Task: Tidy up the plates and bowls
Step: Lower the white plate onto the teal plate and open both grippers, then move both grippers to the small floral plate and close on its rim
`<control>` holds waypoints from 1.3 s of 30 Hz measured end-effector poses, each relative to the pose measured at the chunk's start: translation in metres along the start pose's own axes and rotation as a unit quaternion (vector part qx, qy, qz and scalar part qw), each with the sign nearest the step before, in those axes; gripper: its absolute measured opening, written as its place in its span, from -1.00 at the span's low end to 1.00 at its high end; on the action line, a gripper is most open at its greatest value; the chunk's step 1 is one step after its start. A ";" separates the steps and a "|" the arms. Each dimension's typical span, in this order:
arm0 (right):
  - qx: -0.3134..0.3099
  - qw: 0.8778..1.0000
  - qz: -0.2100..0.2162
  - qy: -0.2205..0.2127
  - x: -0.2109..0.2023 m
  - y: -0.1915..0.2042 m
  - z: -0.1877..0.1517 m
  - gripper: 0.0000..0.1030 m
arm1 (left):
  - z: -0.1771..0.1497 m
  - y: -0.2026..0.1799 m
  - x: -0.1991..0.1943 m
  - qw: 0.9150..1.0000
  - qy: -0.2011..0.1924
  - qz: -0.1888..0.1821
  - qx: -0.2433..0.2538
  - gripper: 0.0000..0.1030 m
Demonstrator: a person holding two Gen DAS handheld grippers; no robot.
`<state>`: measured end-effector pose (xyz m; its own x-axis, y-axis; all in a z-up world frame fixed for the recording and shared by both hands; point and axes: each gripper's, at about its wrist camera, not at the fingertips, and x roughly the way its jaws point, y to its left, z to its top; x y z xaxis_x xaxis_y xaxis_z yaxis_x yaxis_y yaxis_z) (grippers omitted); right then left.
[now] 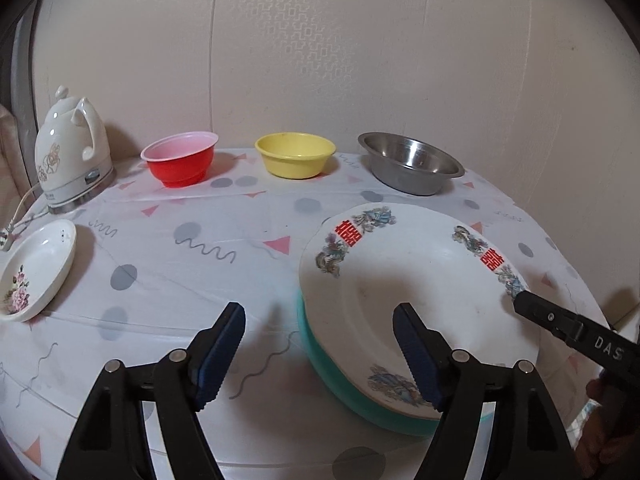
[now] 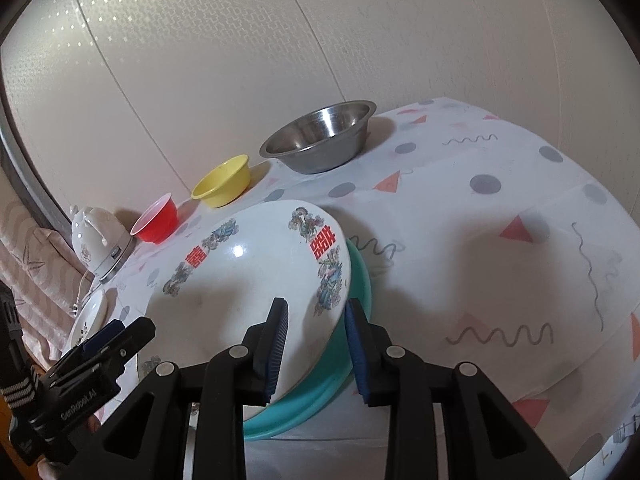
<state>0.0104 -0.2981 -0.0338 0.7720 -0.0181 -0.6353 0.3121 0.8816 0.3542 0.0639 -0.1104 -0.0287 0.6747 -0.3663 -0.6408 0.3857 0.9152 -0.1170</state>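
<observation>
Bowls: three; plates: three; left tool (image 1: 318, 354) wide, right tool (image 2: 316, 350) straddles plate rim (image 2: 340, 256).

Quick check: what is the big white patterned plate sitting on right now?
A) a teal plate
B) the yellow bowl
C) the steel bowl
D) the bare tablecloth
A: the white plate lies on top of a teal plate whose rim shows under its near edge, with the right gripper straddling the plates' edge; the steel bowl and yellow bowl stand apart at the back of the table.
</observation>
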 end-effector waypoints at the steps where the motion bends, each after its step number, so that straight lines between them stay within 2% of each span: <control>1: -0.001 1.000 0.000 0.001 0.001 0.001 -0.001 -0.40 | 0.000 0.001 0.000 1.000 0.000 0.003 0.000 0.49; 14: 0.014 1.000 0.011 0.016 0.005 0.001 -0.003 -0.37 | -0.006 -0.004 0.009 1.000 0.024 0.005 0.003 0.50; 20: 0.004 1.000 -0.007 0.011 0.002 0.005 -0.003 -0.33 | -0.007 0.004 0.009 0.999 0.033 0.002 -0.009 0.54; 27: -0.019 0.997 -0.063 -0.049 -0.022 0.017 0.005 -0.29 | -0.005 0.022 -0.002 0.999 0.022 0.014 -0.021 0.66; 30: -0.037 0.995 -0.062 -0.072 -0.032 0.032 0.010 -0.21 | -0.004 0.037 -0.007 0.999 0.020 0.026 -0.030 0.68; 32: -0.049 0.995 -0.058 -0.072 -0.033 0.043 0.012 -0.21 | -0.004 0.048 -0.009 0.998 0.021 0.036 -0.038 0.68; 39: -0.123 0.991 -0.033 -0.038 -0.014 0.107 0.011 -0.21 | -0.006 0.089 -0.025 0.995 0.022 0.069 -0.062 0.73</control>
<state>0.0389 -0.2087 0.0209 0.7974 -0.1068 -0.5940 0.2261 0.9654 0.1299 0.0774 -0.0191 -0.0281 0.6864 -0.2303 -0.6898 0.2084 0.9710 -0.1169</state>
